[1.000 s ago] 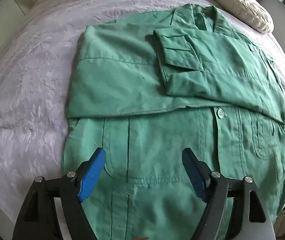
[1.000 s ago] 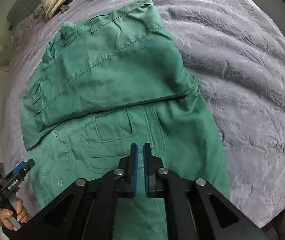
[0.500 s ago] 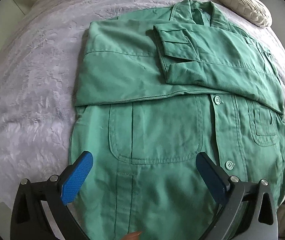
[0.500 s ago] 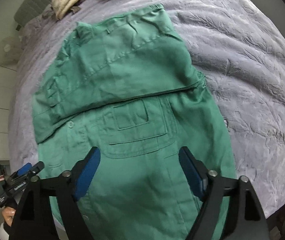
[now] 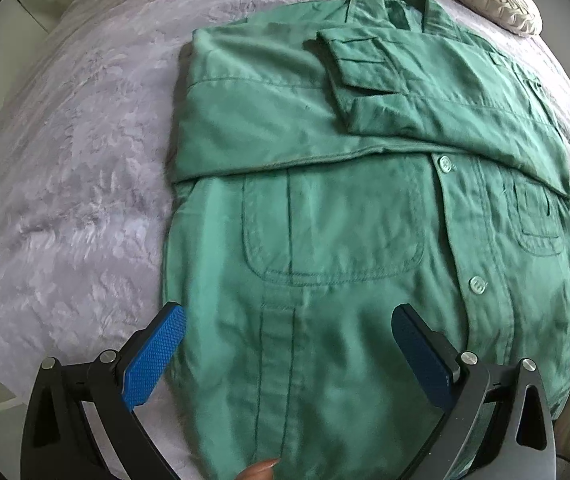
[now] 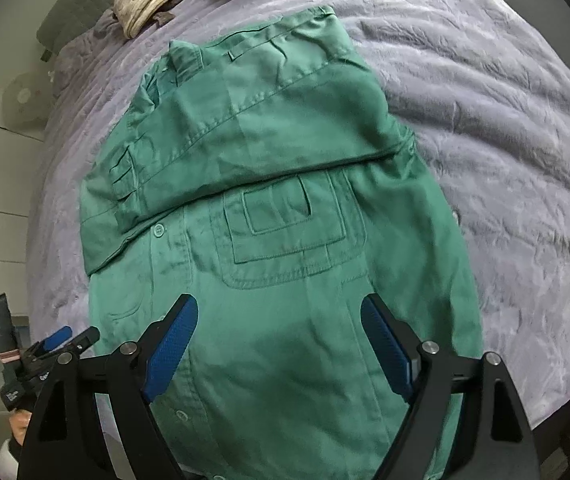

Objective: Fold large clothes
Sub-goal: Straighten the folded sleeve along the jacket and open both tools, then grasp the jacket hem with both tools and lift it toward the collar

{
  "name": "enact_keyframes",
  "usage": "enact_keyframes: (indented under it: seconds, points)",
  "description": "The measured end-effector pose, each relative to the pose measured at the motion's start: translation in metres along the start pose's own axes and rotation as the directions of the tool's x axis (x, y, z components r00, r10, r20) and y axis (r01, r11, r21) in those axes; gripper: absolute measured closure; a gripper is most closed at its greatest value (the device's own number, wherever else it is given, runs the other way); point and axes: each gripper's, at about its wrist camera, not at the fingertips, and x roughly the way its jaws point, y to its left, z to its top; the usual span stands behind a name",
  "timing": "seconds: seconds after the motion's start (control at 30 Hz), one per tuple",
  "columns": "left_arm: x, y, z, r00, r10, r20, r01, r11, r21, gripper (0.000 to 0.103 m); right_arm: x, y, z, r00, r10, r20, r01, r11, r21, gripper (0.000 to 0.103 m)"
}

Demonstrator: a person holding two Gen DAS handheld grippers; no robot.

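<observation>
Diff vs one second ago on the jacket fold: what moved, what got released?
Right gripper went from nearly shut to wide, jaws opening further, nothing between them. Left gripper widened to fully open, also empty. Both have backed away from the green button-front work jacket, showing more of its hem. Unchanged: sleeves folded across the chest, jacket flat on the lilac textured bedspread.

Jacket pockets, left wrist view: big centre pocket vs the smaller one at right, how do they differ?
The centre pocket is much wider than the right pocket. The centre pocket shows whole, just below the folded sleeves; the right pocket has its top tucked under a sleeve. A vertical seam crosses the centre pocket; the right pocket carries a smaller inner patch. Both are stitched patches in the same green cloth, rounded at the bottom corners.
</observation>
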Motion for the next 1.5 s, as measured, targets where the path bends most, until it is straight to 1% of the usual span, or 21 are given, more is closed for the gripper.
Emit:
enact_keyframes:
  seconds: [0.13,0.27,0.37,0.5,0.57,0.7,0.83,0.93,1.03,1.17,1.2,1.3,1.33,1.37,1.47,1.5]
  points:
    - [0.001,0.010,-0.008,1.000,0.008,-0.017,-0.008,1.000,-0.011,0.000,-0.004,-0.004,-0.008,1.000,0.010,0.025,-0.011,0.999,0.035,0.017]
    - [0.000,0.022,-0.019,1.000,0.006,-0.022,-0.006,1.000,-0.017,0.000,-0.008,-0.011,-0.011,0.999,-0.006,0.037,0.004,0.998,0.055,0.017]
    - [0.002,0.036,-0.023,1.000,0.002,-0.025,-0.003,0.999,-0.040,0.000,-0.011,-0.018,-0.011,0.999,-0.001,0.033,-0.001,0.997,0.072,0.017]
    - [0.010,0.049,-0.028,0.999,-0.008,-0.049,0.005,0.998,-0.057,0.000,-0.012,-0.026,-0.012,1.000,0.004,0.013,-0.005,0.996,0.084,0.017]
    - [0.014,0.052,-0.032,0.996,-0.053,-0.066,0.050,0.998,-0.048,0.000,-0.010,-0.031,-0.012,1.000,0.005,0.001,-0.005,0.995,0.095,0.017]
    - [0.022,0.062,-0.040,0.990,-0.113,-0.085,0.110,0.993,-0.042,0.000,-0.006,-0.043,-0.013,0.998,0.057,-0.030,-0.052,0.989,0.142,0.017]
    - [0.029,0.072,-0.051,0.980,-0.168,-0.105,0.166,0.986,-0.028,0.000,-0.005,-0.054,-0.016,0.996,0.070,-0.059,-0.060,0.986,0.156,0.017]
    - [0.035,0.079,-0.066,0.963,-0.229,-0.140,0.231,0.973,-0.006,0.000,-0.011,-0.067,-0.021,0.994,0.078,-0.072,-0.067,0.987,0.144,0.017]
    - [0.047,0.088,-0.083,0.937,-0.284,-0.204,0.293,0.956,0.015,0.000,-0.018,-0.089,-0.030,0.993,0.063,-0.096,-0.051,0.990,0.129,0.017]
    - [0.066,0.096,-0.111,0.900,-0.322,-0.294,0.343,0.939,0.020,0.000,-0.017,-0.127,-0.053,0.983,0.071,-0.168,-0.044,0.986,0.162,0.017]
    - [0.071,0.099,-0.118,0.892,-0.327,-0.312,0.349,0.937,0.016,0.000,-0.015,-0.135,-0.060,0.979,0.074,-0.189,-0.040,0.983,0.177,0.017]
    - [0.076,0.104,-0.131,0.888,-0.326,-0.325,0.348,0.938,0.009,0.000,-0.004,-0.157,-0.085,0.959,0.130,-0.253,-0.067,0.968,0.243,0.017]
    - [0.078,0.105,-0.136,0.880,-0.334,-0.337,0.355,0.935,-0.001,0.000,0.001,-0.162,-0.093,0.950,0.159,-0.269,-0.085,0.960,0.266,0.017]
    - [0.079,0.106,-0.141,0.869,-0.347,-0.352,0.367,0.930,-0.012,0.000,0.006,-0.164,-0.101,0.940,0.187,-0.284,-0.104,0.953,0.285,0.017]
    - [0.084,0.105,-0.157,0.841,-0.381,-0.385,0.397,0.917,-0.040,0.000,0.015,-0.162,-0.114,0.922,0.222,-0.318,-0.124,0.946,0.300,0.016]
    - [0.087,0.105,-0.161,0.835,-0.386,-0.393,0.402,0.915,-0.044,0.000,0.017,-0.158,-0.116,0.916,0.237,-0.325,-0.139,0.945,0.296,0.016]
